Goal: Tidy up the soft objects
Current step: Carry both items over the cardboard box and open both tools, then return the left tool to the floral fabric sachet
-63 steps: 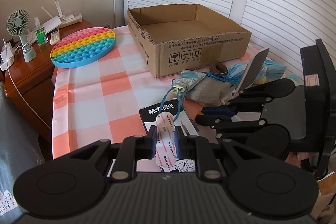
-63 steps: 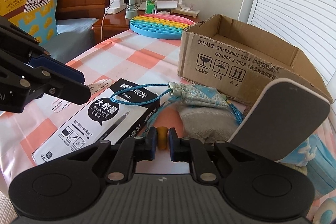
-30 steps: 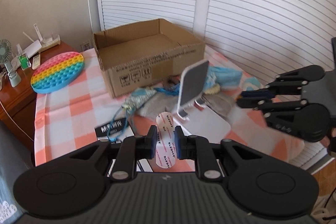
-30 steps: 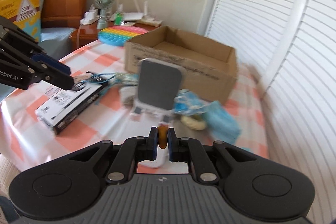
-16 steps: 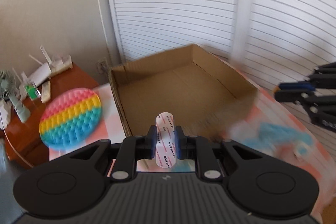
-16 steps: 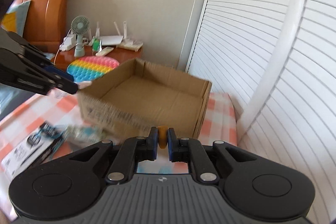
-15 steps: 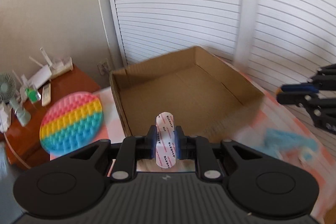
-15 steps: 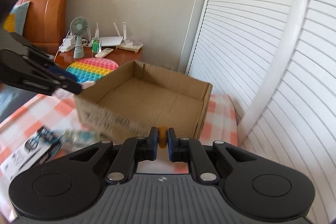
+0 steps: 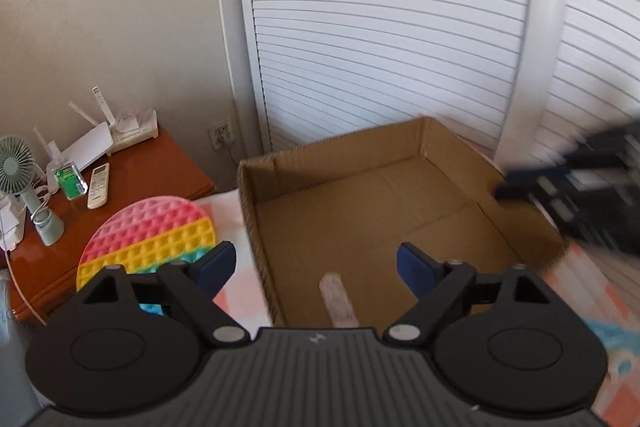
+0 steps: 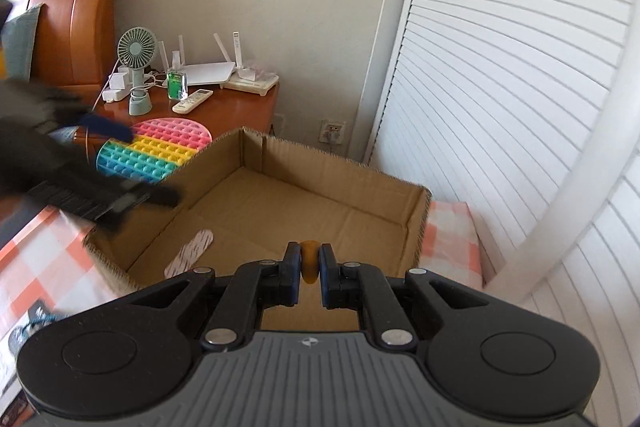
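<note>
**A:** How many things can you count?

**B:** One open brown cardboard box (image 9: 400, 223) on a table with an orange-and-white checked cloth (image 10: 44, 251). One round rainbow silicone bubble mat (image 9: 150, 241) just beside the box's left wall. Two black grippers. On the wooden nightstand (image 10: 240, 101): one pale green handheld fan (image 10: 137, 67), one white router (image 10: 208, 71), one white remote control (image 10: 193, 100) and one small green bottle (image 10: 177, 83).

**A:** And inside the box?

**B:** One long, flat pink-and-white strip with rounded ends (image 9: 338, 301). It lies on the box floor near the front-left corner, touching neither wall. Its surface looks speckled with small print, too blurred to read.

**A:** What are the grippers doing?

**B:** The left gripper (image 9: 316, 267) is spread wide above the box with nothing between its blue-tipped fingers (image 9: 414, 267); the strip lies below the gap. The right gripper (image 10: 309, 267) is closed on one small orange soft piece (image 10: 309, 266), rounded, poking out above and below the pads, held over the box's near edge. In the left view the right gripper is only a dark blur at the box's right side.
</note>
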A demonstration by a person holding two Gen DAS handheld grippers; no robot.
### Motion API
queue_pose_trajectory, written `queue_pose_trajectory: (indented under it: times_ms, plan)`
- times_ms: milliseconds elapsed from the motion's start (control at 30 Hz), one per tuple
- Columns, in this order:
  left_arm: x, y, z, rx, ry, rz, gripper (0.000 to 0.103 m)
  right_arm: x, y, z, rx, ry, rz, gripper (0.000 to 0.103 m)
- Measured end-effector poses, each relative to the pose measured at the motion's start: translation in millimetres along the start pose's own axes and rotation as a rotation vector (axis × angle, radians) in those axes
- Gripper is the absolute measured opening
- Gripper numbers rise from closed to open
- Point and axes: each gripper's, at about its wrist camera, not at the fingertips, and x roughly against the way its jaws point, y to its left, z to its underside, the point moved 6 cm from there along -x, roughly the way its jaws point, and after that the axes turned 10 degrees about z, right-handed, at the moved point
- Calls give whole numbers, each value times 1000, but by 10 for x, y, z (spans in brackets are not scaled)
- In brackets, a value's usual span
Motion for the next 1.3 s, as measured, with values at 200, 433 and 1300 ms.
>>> queue_pose_trajectory:
  times_ms: [200,433,1300]
  plan:
    - [370,-29,349,-5,4,14,95,-223,56,-275,-3,3,-12,103]
    - [609,-100,701,-19,37,-4,98,95,165,-306,16,-33,-2,103]
    - [1200,-517,1596,-56,49,115,101,1626,836,777,-27,-81,-25,103]
